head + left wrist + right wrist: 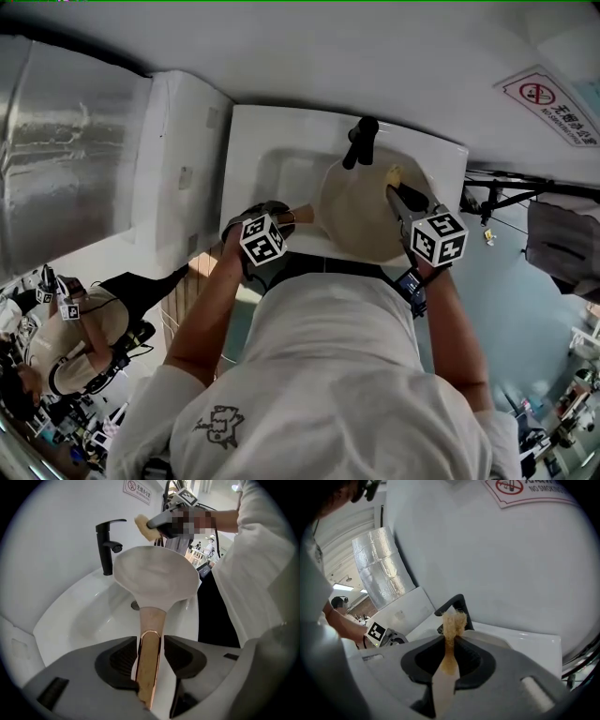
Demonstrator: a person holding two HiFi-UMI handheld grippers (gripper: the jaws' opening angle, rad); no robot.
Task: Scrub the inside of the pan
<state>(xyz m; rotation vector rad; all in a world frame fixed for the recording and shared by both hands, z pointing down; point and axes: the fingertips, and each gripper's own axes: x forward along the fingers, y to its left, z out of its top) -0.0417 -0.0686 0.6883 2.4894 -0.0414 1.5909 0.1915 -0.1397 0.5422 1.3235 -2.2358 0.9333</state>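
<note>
A cream pan [361, 220] lies tilted in the white sink [272, 173], its rose-gold handle [298, 217] pointing left. In the left gripper view the pan [154, 573] fills the middle. Its handle [150, 653] runs between the jaws of my left gripper [150, 648], which stand open with a thin gap on the right side. My right gripper [403, 195] is shut on a yellow sponge [394, 175] over the pan's far right rim. In the right gripper view the sponge [452, 620] sticks up from between the shut jaws of that gripper [451, 641].
A black faucet [361, 141] stands at the back of the sink, just beyond the pan and close to the sponge; it also shows in the left gripper view [107, 545]. A white wall with a no-smoking sign [548, 103] rises behind. My own torso is close against the sink's front edge.
</note>
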